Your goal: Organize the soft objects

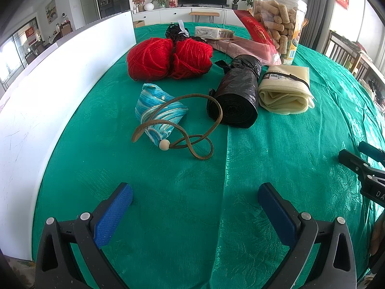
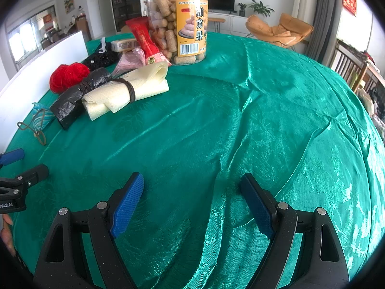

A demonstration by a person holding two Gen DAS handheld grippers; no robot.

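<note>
**Hovering Grippers Seen Above a Table of Soft Goods**

Covering the whole table, a shiny green patterned tablecloth (image 1: 168, 192) was seen, with a white board (image 1: 48, 110) stood along its left edge. A tall clear plastic jar of cylindrical biscuits (image 2: 178, 24) was placed upright at the far side, a red foil packet (image 2: 144, 38) leaned against it. Nearer, a red yarn skein (image 1: 168, 57) was laid, and just beside it a black plastic bag roll (image 1: 235, 96) touching a cream folded cloth bound by a brown band (image 1: 284, 91). A blue striped fabric pouch with a brown cord (image 1: 158, 113) was found closest to the left gripper (image 1: 195, 204), whose blue pads were held wide apart with nothing between them. The right gripper (image 2: 192, 192) was likewise spread and empty over bare cloth.
</note>
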